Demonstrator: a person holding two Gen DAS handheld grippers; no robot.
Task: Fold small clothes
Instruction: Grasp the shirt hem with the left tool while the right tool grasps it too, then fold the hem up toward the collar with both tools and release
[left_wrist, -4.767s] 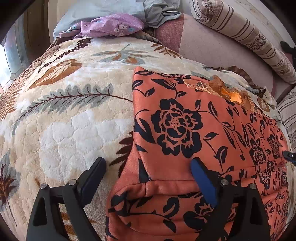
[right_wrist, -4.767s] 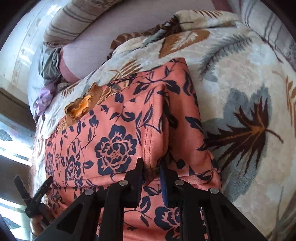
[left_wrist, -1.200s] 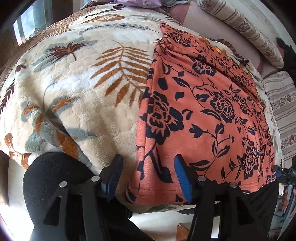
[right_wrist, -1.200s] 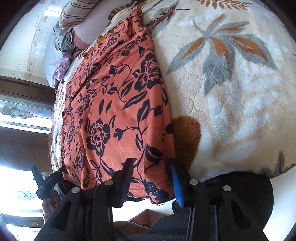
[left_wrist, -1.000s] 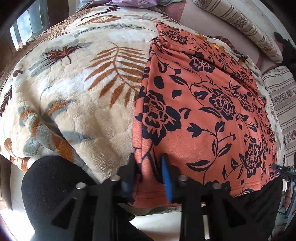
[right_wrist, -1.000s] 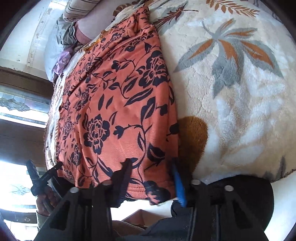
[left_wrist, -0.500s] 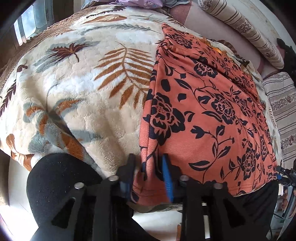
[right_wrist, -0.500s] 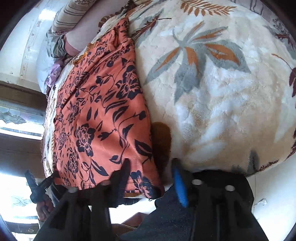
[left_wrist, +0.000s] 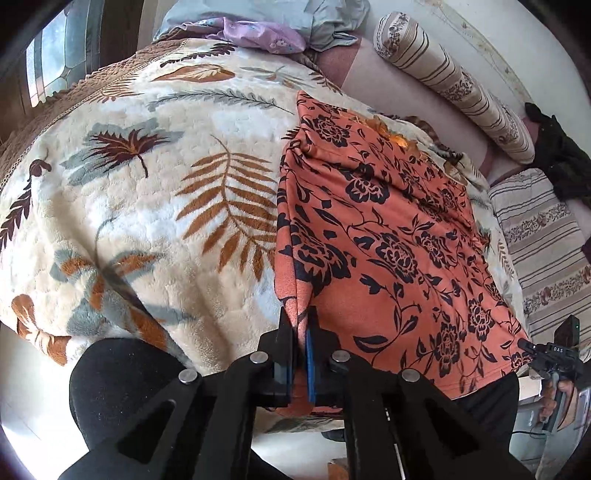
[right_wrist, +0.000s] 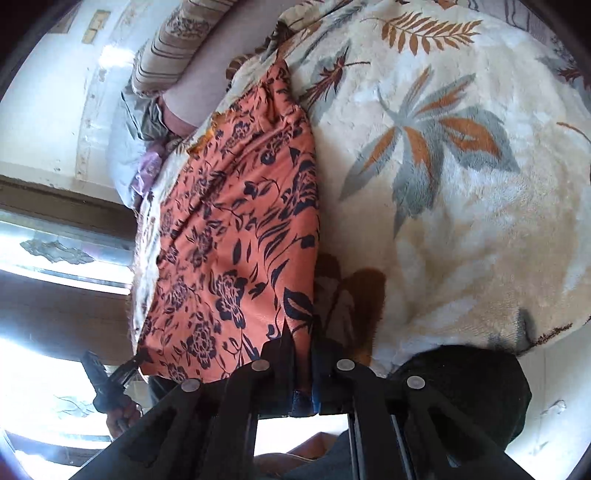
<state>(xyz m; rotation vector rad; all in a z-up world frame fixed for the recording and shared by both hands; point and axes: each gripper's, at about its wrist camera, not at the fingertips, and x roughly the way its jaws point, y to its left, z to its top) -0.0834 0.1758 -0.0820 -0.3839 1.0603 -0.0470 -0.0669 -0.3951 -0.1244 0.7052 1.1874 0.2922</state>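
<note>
Your left claw (left_wrist: 300, 325) is pinched tight on the near left corner of the orange floral garment (left_wrist: 388, 236), and your right claw (right_wrist: 303, 345) is clamped on its near right corner, so both hem corners vanish between the pads. The garment lies lengthwise on the leaf-print blanket (left_wrist: 147, 192) covering the bed, its near hem hanging over the edge. Its far end is rumpled and hard to read, and whatever sits beneath stays hidden.

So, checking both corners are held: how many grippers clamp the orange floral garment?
2: left gripper on the orange floral garment at one near corner, right gripper on the other.
</note>
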